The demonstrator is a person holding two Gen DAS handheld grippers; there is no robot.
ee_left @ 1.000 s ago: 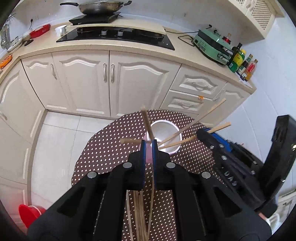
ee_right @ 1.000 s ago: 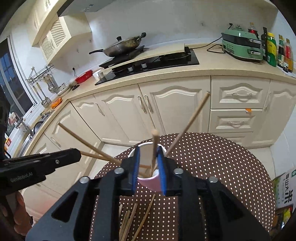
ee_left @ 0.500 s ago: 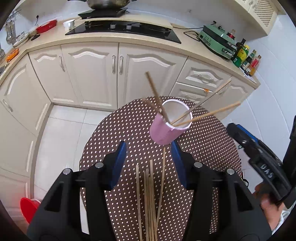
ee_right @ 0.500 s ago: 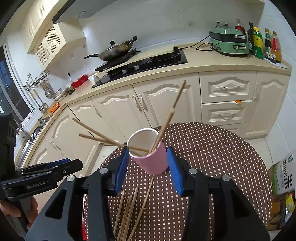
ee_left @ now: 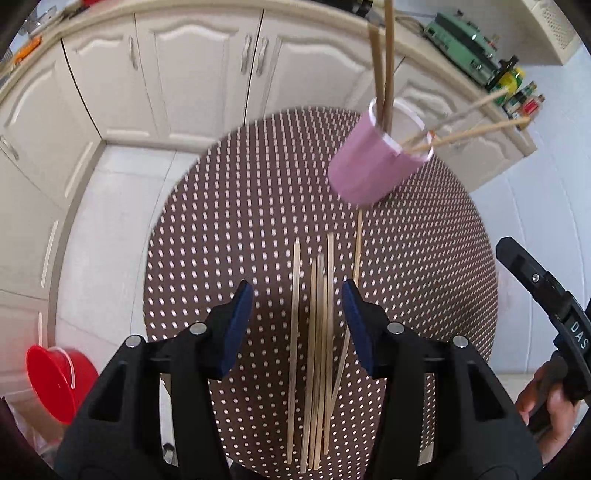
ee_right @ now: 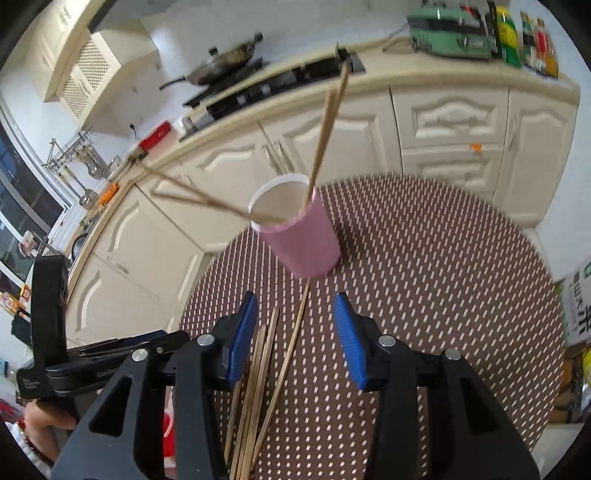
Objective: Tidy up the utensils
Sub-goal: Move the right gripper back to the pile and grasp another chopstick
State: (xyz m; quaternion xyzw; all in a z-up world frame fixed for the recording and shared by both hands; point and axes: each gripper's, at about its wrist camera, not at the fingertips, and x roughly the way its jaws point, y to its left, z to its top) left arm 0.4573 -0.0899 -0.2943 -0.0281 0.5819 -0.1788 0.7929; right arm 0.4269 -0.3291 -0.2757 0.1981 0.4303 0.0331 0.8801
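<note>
On the round polka-dot worktop [ee_left: 229, 229] a pink cup [ee_left: 376, 158] stood toward the far side, four chopsticks sticking out of it: two near-upright [ee_left: 384, 62], two leaning off to the side [ee_left: 476, 122]. Left claw [ee_left: 297, 325] had its blue pads wide apart, holding nothing, hovering over the loose chopstick bundle [ee_left: 314, 350] that lay roughly parallel on the cloth on the near side of the cup. One stick [ee_left: 357, 243] from the bundle ran up to the cup's base; whether it touched was unclear. Right claw [ee_right: 295, 332] was also spread apart and empty, aimed at the same cup [ee_right: 299, 229], with the bundle [ee_right: 258, 369] showing between and below its pads. Left-hand unit was visible at the left edge of the right view, right-hand unit at the right edge of the left view, both clear of the cup. Cream cabinets [ee_right: 454, 122] sat behind the worktop; hob with a wok [ee_right: 221, 62] on the counter, green appliance [ee_right: 450, 33] and bottles [ee_right: 528, 37] at the far right. Red bucket [ee_left: 59, 373] on the floor, left of the worktop.
</note>
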